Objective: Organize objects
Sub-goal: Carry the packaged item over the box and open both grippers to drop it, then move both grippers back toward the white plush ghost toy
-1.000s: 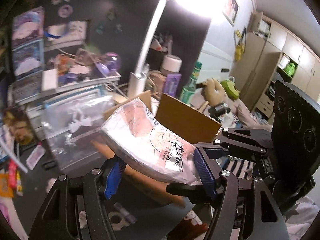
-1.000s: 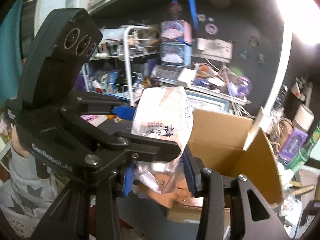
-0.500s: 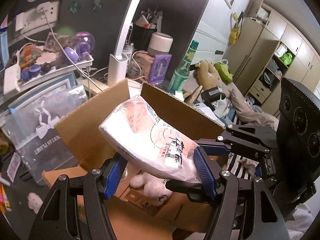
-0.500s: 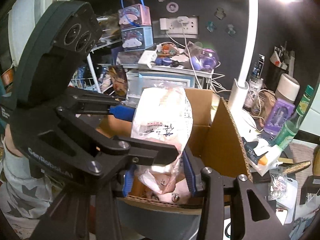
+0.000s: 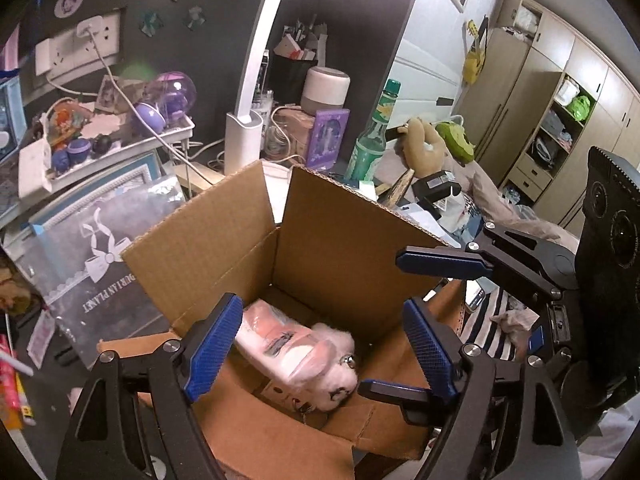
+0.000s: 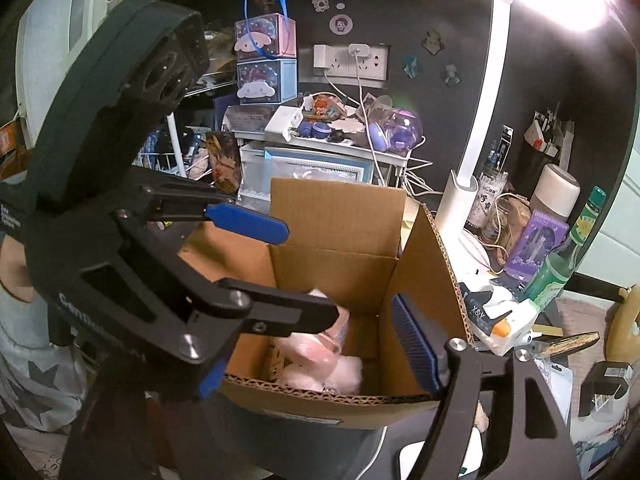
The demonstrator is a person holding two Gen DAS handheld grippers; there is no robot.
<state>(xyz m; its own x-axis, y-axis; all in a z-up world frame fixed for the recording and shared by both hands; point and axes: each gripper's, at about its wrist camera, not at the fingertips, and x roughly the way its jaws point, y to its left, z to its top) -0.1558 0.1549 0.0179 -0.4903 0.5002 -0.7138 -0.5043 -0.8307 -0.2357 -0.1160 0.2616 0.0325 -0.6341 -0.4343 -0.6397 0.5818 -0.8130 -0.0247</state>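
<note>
Cardboard box stands open on the cluttered desk, flaps up, seen from above in both wrist views. Pink-and-white plastic packet lies on the box floor, tilted, its near end against a white fluffy plush; in the right wrist view the same packet shows low in the box, partly behind the other gripper's finger.

Left gripper: jaws spread wide above the box opening, blue pads facing each other, nothing between them. Packet sits below the gap, apart from the pads.

Right gripper: jaws also wide apart, holding nothing, hanging over the near rim of the box. Its blue fingers show at the right of the left wrist view, one above the other, spread.

Behind the box: white desk lamp, green glass bottle, purple card box, white shelf crowded with small purple toys.
</note>
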